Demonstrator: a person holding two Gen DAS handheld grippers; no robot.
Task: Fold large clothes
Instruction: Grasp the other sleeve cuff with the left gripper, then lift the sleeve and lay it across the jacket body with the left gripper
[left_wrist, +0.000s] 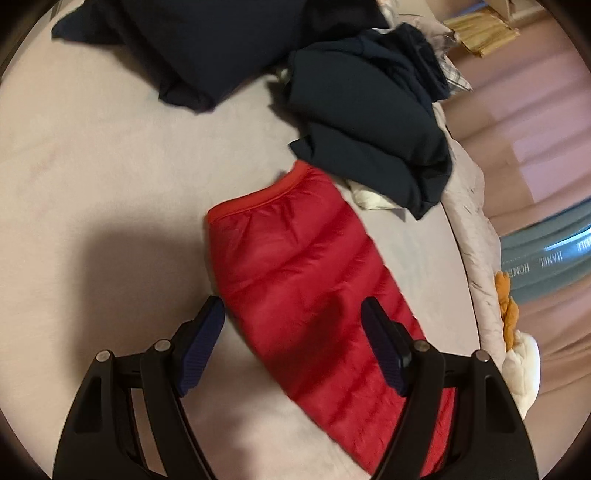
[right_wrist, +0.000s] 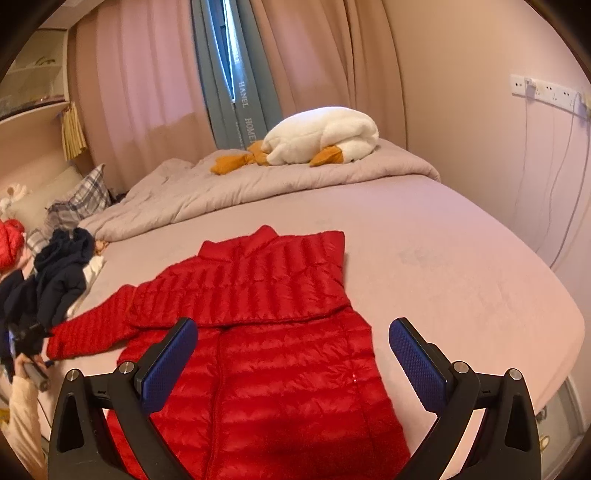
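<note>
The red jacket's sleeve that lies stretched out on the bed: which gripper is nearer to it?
Left. The left gripper hovers open right over the sleeve. The right gripper is over the jacket body, apart from the sleeve.

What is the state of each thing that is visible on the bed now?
Red puffer jacket: flat on bed, one sleeve folded across chest, other stretched out.
Left claw: open, empty, over sleeve.
Right claw: open, empty.
Dark clothes: crumpled pile.
Quilt: bunched.
Plush goose: lying on quilt.
</note>
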